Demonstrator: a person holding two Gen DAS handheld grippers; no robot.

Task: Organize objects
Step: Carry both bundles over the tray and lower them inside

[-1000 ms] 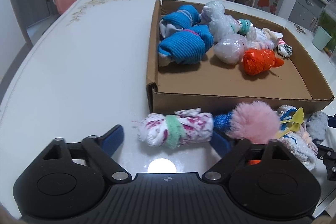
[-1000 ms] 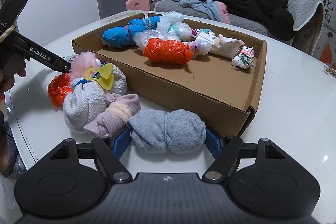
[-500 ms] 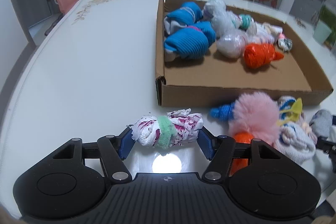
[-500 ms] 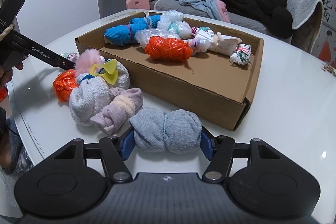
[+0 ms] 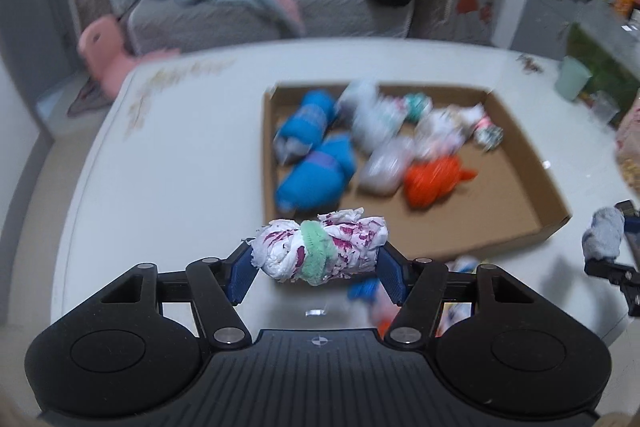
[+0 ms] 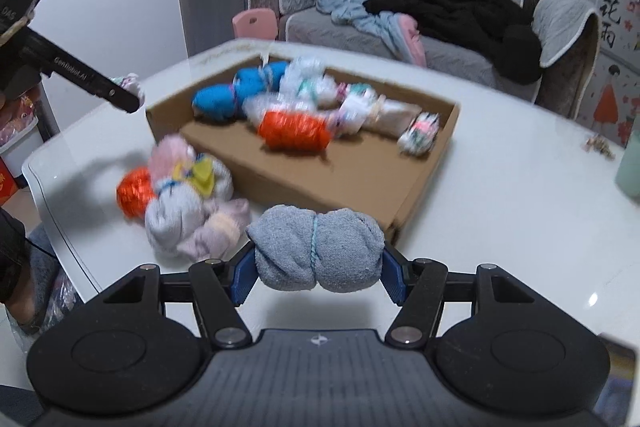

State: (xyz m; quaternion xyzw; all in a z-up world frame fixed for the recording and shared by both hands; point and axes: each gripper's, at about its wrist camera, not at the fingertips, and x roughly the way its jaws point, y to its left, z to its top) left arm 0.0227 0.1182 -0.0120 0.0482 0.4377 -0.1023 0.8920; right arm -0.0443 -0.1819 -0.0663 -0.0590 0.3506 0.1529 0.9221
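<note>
White cloth printed with magenta, cinched by a green band, is now off the surface (image 5: 168,155): the left gripper (image 5: 318,269) has this floral bundle (image 5: 322,251) pinched end to end between its blue pads and carries it up in the air, where a second ago it lay on the surface in front of the cardboard box (image 5: 516,183). Half a second ago the pads had only just closed on it, low down. From the left wrist camera the bundle hangs just before the box's near wall, not yet over the inside.

The right gripper (image 6: 318,277) has done the same with the grey towel roll (image 6: 318,253): squeezed by both ends, it has risen from the surface and sits near the box's near right corner (image 6: 404,203), with its shadow showing beneath.

Both views are blurred, so both grippers seem to be moving fast. In the box lie the blue rolls (image 5: 316,163), some pale plastic bundles and an orange bundle (image 5: 432,181), with bare cardboard on the near side. Outside, near the box's left end in the right camera, a heap (image 6: 188,195) of pink, orange and pale bundles remains.

I judge both pickups done; the drop into the box comes next, and that heap is left.
</note>
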